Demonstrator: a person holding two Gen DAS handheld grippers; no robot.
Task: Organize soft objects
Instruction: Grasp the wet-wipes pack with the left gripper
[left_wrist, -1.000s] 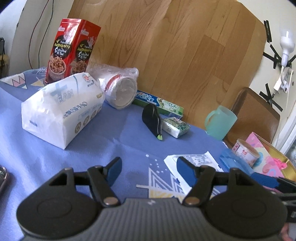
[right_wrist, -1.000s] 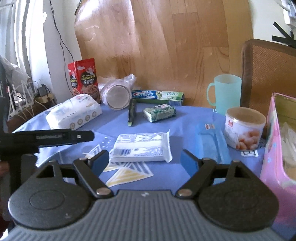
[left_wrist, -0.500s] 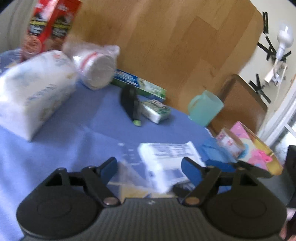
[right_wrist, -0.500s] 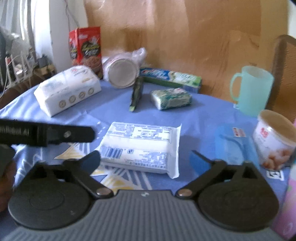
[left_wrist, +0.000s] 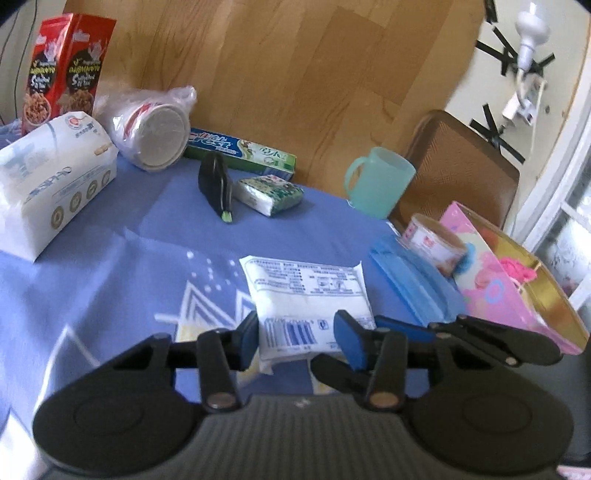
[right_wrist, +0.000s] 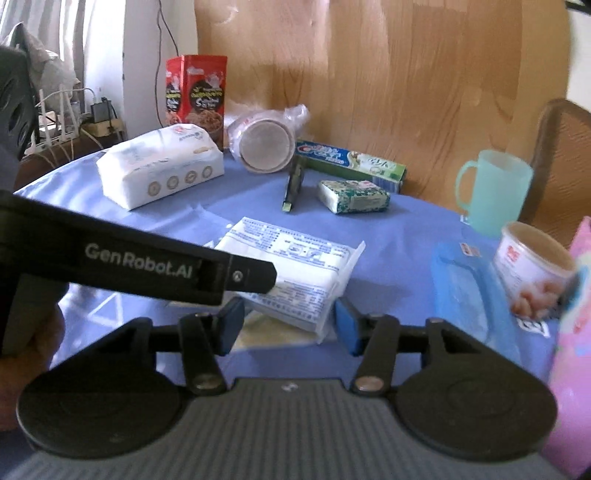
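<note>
A flat white soft pack with printed text (left_wrist: 310, 295) lies on the blue tablecloth (left_wrist: 110, 258). My left gripper (left_wrist: 297, 339) is open, its blue pads straddling the pack's near end. My right gripper (right_wrist: 288, 325) is open at the pack's (right_wrist: 291, 269) near right corner, which sits between its jaws. The left gripper's arm (right_wrist: 147, 266) crosses the right wrist view over the pack. A large white tissue pack (left_wrist: 51, 184) (right_wrist: 162, 170) lies at the left. A small green-white tissue pack (left_wrist: 269, 194) (right_wrist: 354, 195) lies further back.
A red snack box (left_wrist: 62, 70), a bagged stack of cups (left_wrist: 155, 133), a toothpaste box (left_wrist: 240, 151), a black clip (left_wrist: 216, 184), a teal mug (left_wrist: 380, 181), a blue lid (left_wrist: 410, 291), a white tub (left_wrist: 432, 243) and a pink gift bag (left_wrist: 517, 288) surround the pack. A chair (left_wrist: 454, 173) stands behind.
Both grippers moved in toward the flat white pack. The left swung right and forward until its pads straddle the pack's end. The right came closer to its corner.
</note>
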